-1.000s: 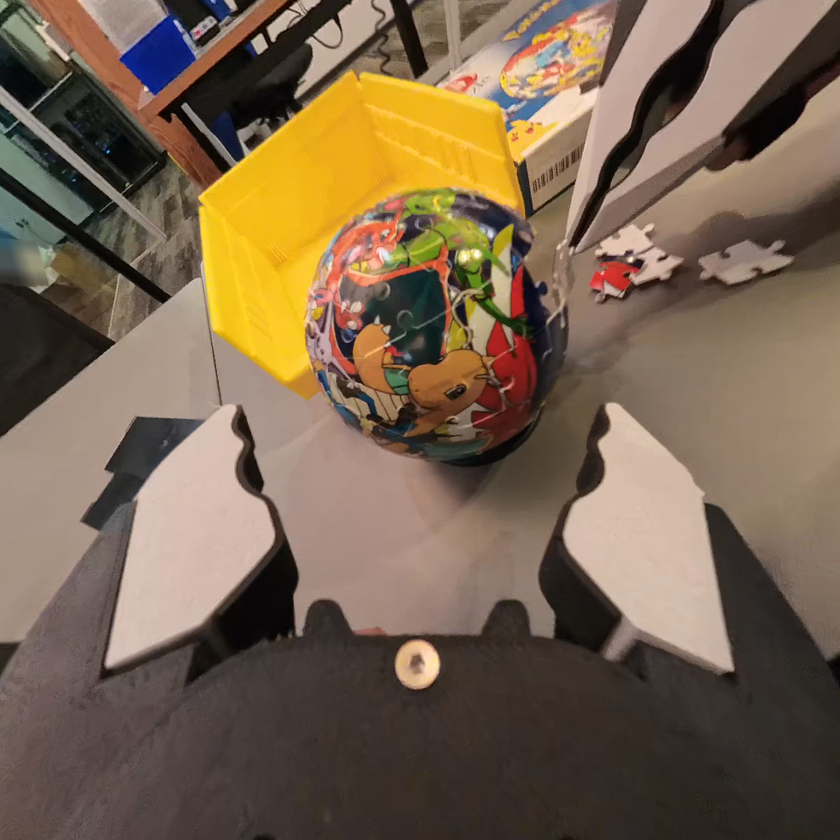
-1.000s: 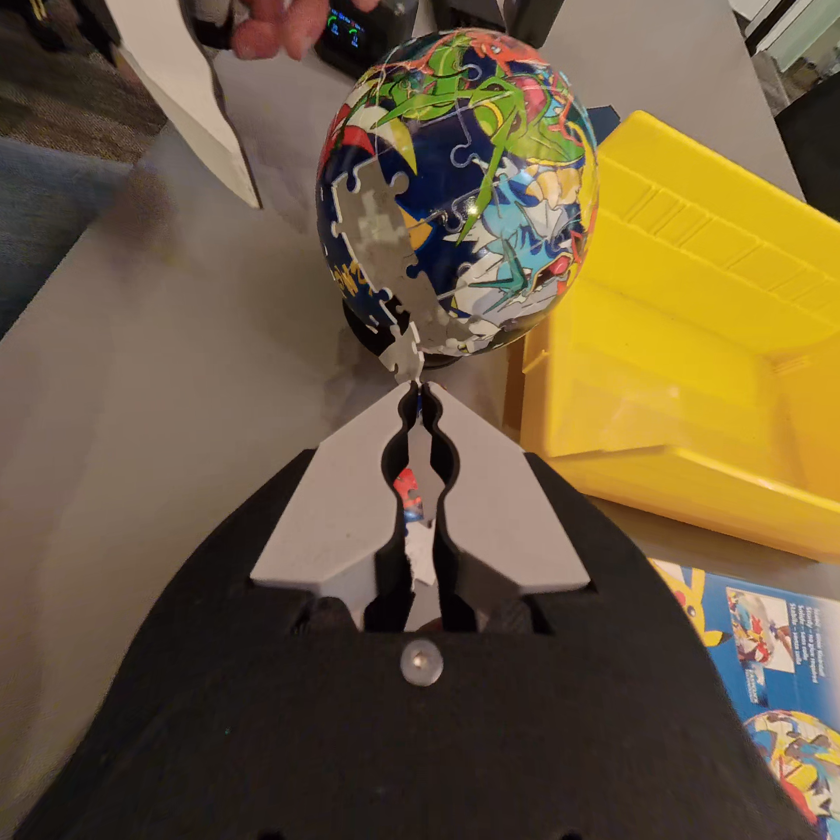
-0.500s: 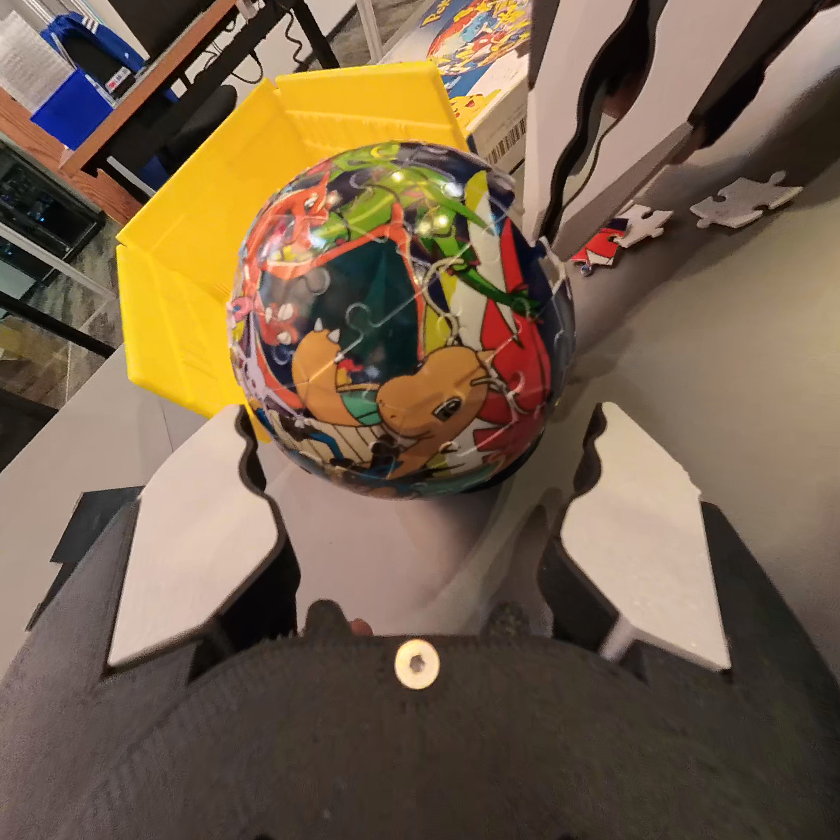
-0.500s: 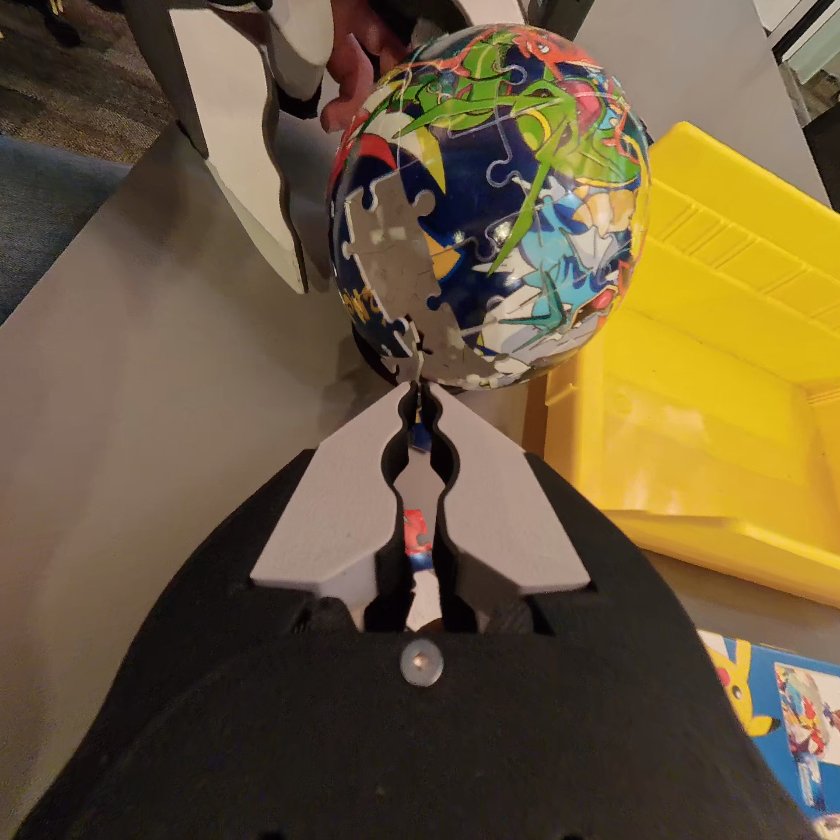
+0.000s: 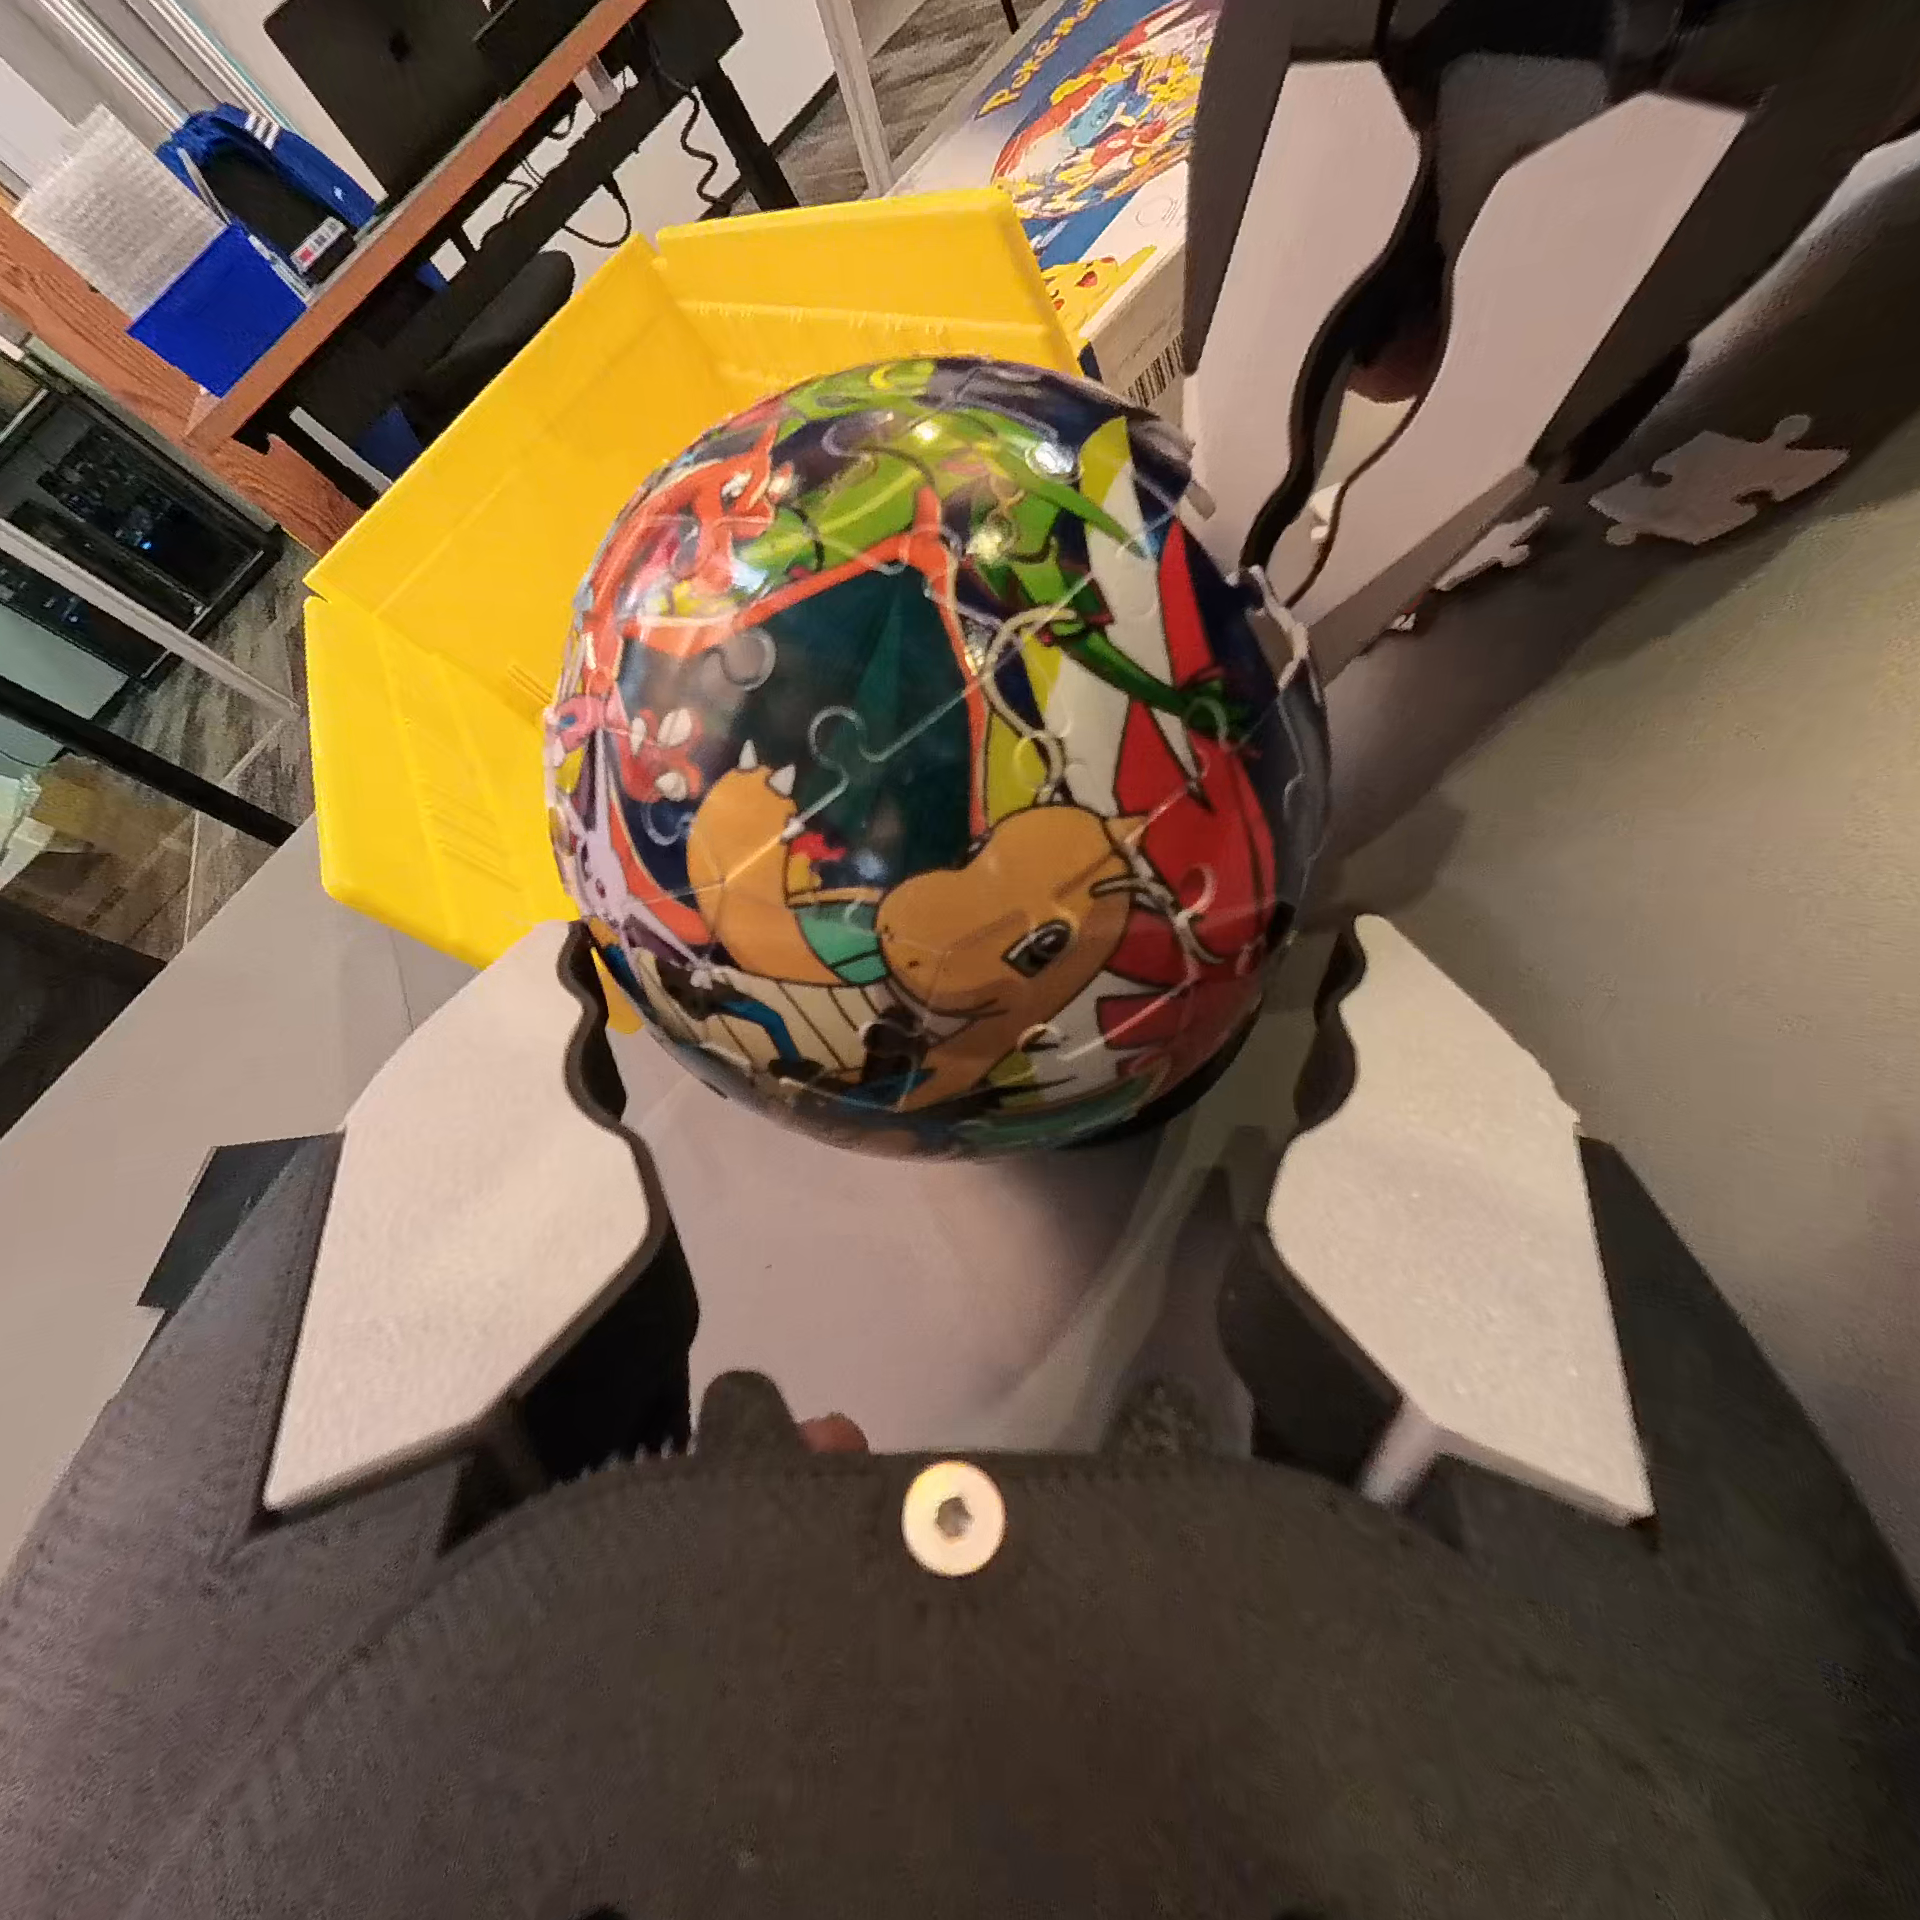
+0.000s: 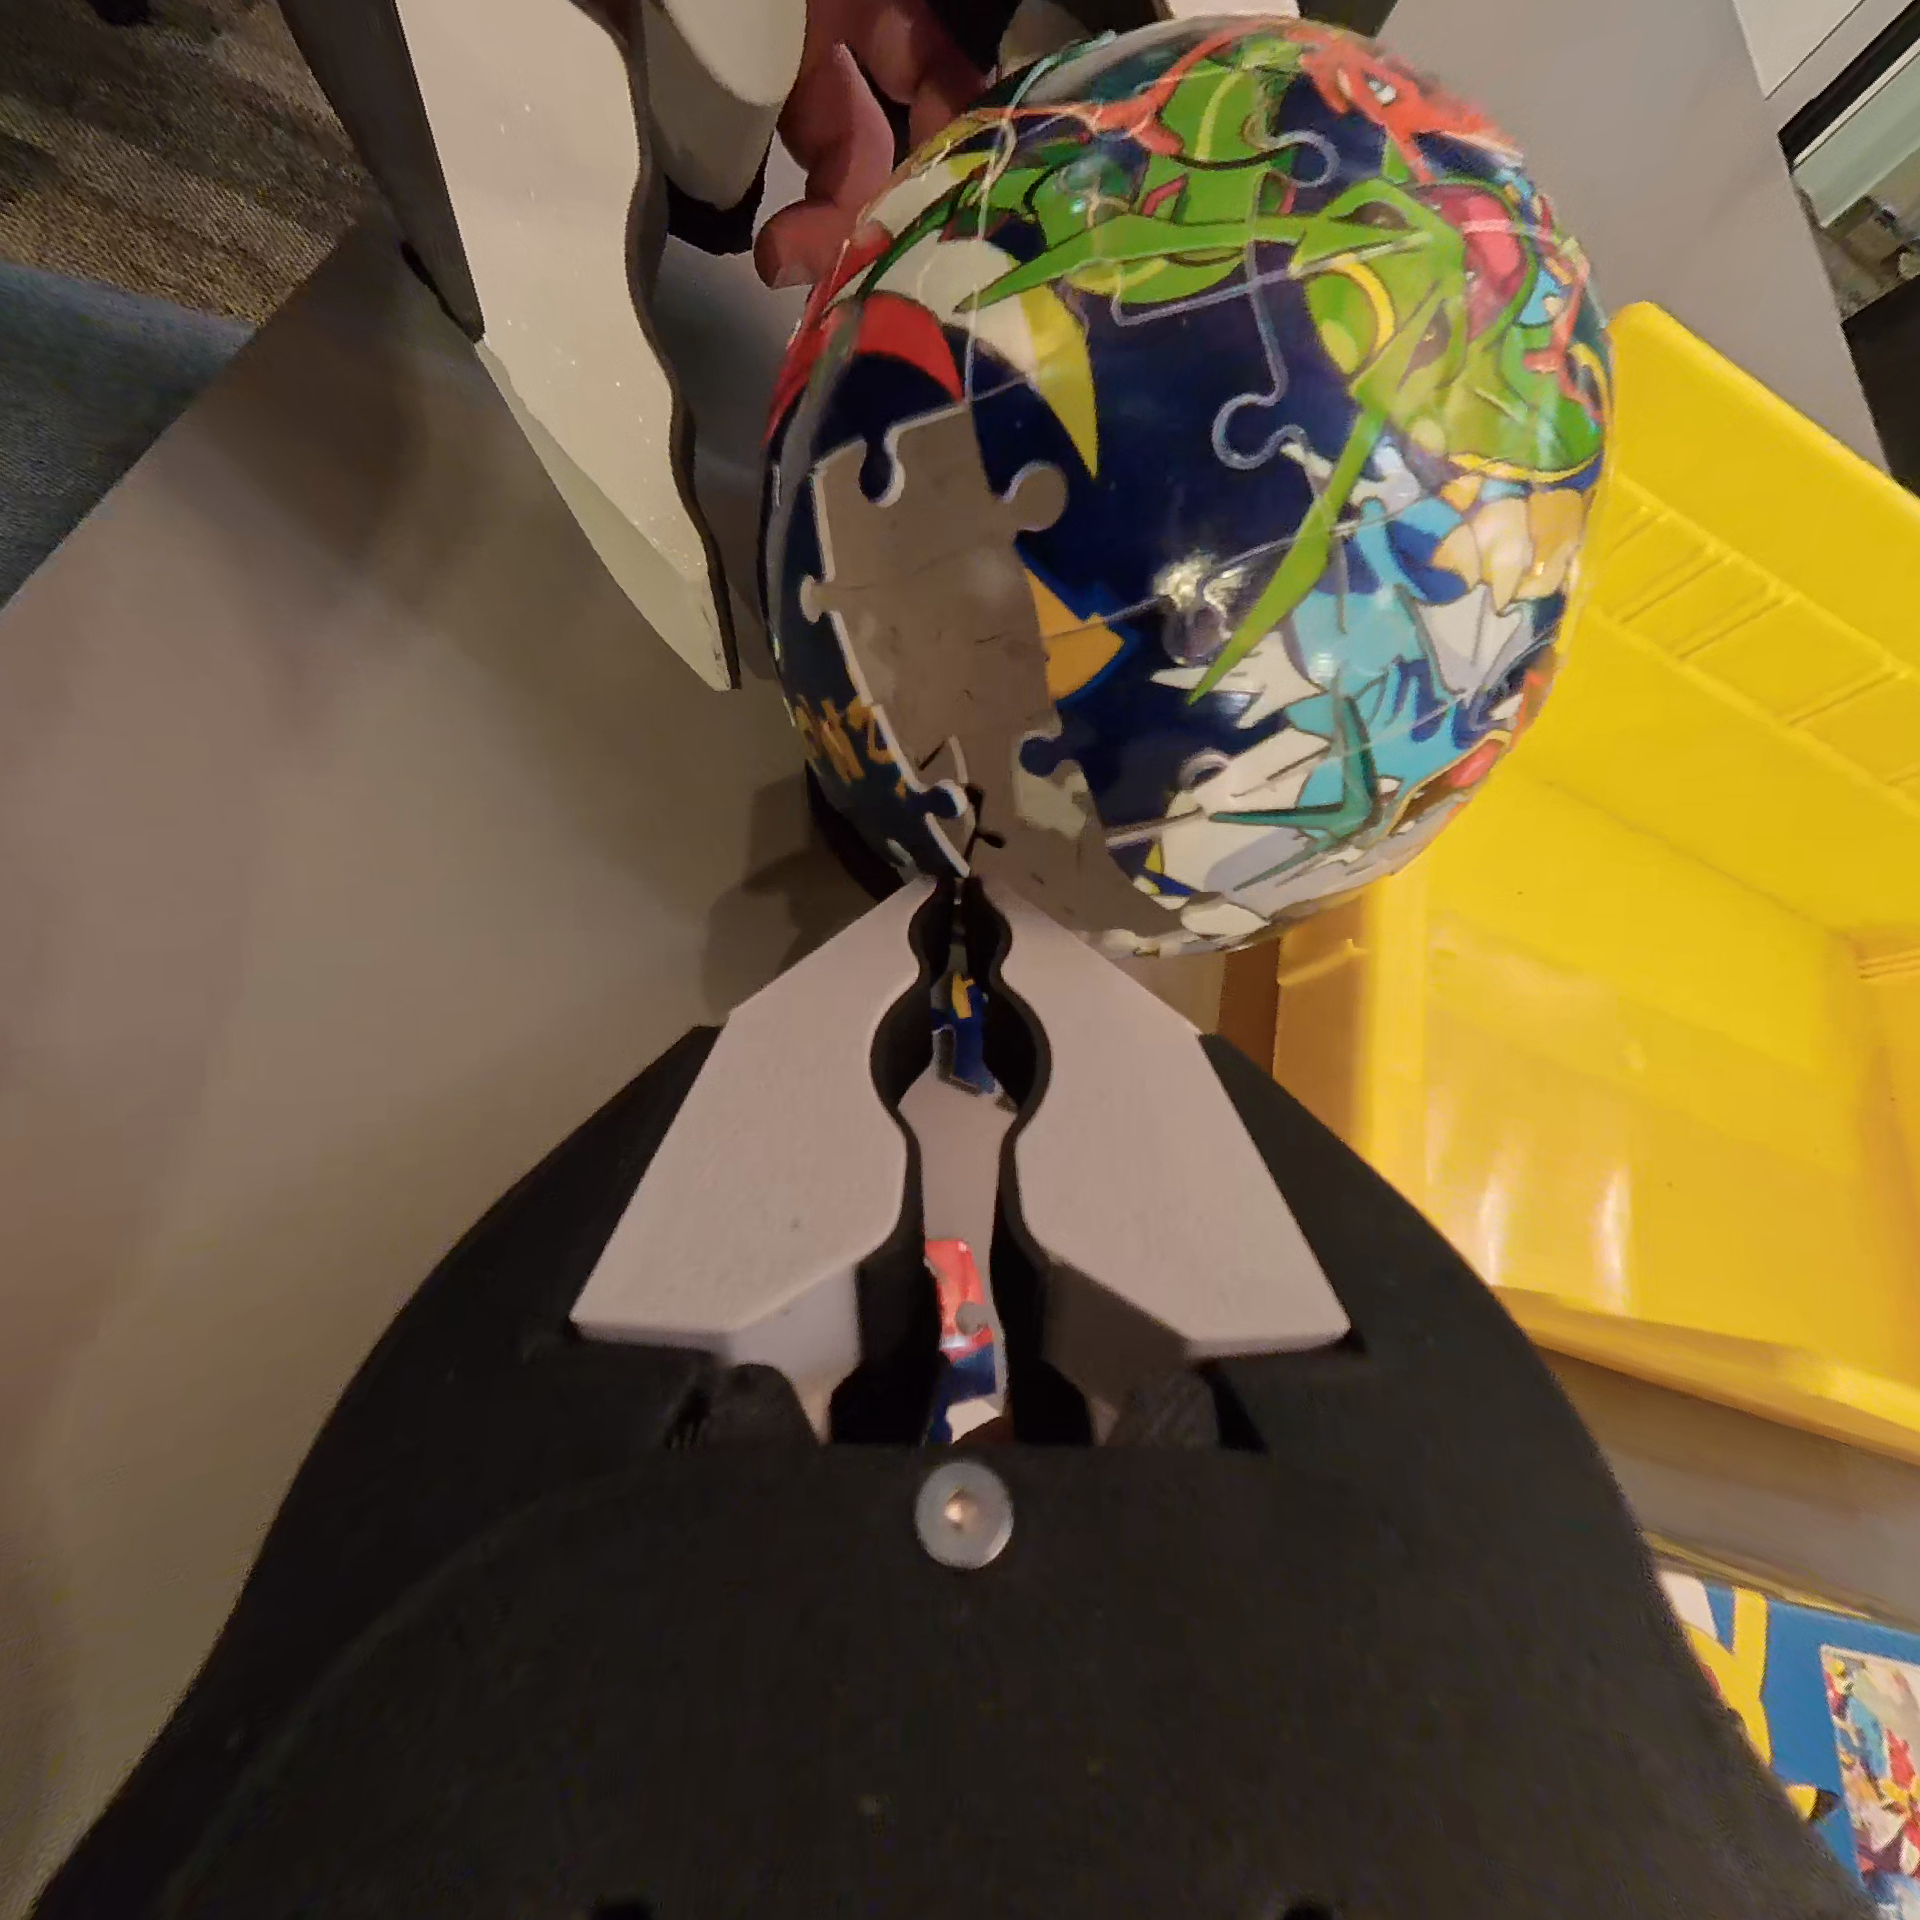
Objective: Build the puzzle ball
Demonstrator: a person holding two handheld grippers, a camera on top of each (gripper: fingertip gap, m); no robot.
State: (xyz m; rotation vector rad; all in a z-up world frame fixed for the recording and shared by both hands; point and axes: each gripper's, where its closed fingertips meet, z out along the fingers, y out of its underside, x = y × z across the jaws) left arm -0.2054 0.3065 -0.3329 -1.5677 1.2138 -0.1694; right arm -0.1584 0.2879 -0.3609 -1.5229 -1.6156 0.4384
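1. Glossy and many-coloured, the puzzle ball (image 5: pixel 935 758) is seen on a dark stand on the grey worktop (image 5: pixel 1662 935), now filling far more of both views than a second ago.
2. The left gripper (image 5: pixel 956 997) has been brought right up to the ball, its jaws wide apart and flanking the lower half without a visible touch.
3. The right gripper (image 6: pixel 961 894) is held with jaws together, clamped on a puzzle piece (image 6: pixel 961 1023) whose tip has been carried to the bottom edge of the grey gap (image 6: pixel 935 613) in the shell.
4. The change is judged to mean that the ball is about to be steadied while the piece is pressed in; several spaces appear unfilled.
5. A yellow bin (image 6: pixel 1662 831) stands just beside the ball toward the worktop's far edge, with the puzzle box (image 5: pixel 1101 135) beyond it.
6. Loose pieces (image 5: pixel 1714 478) lie near the right gripper; nothing is seen blocking the gap, though the bin leaves little room on that side.
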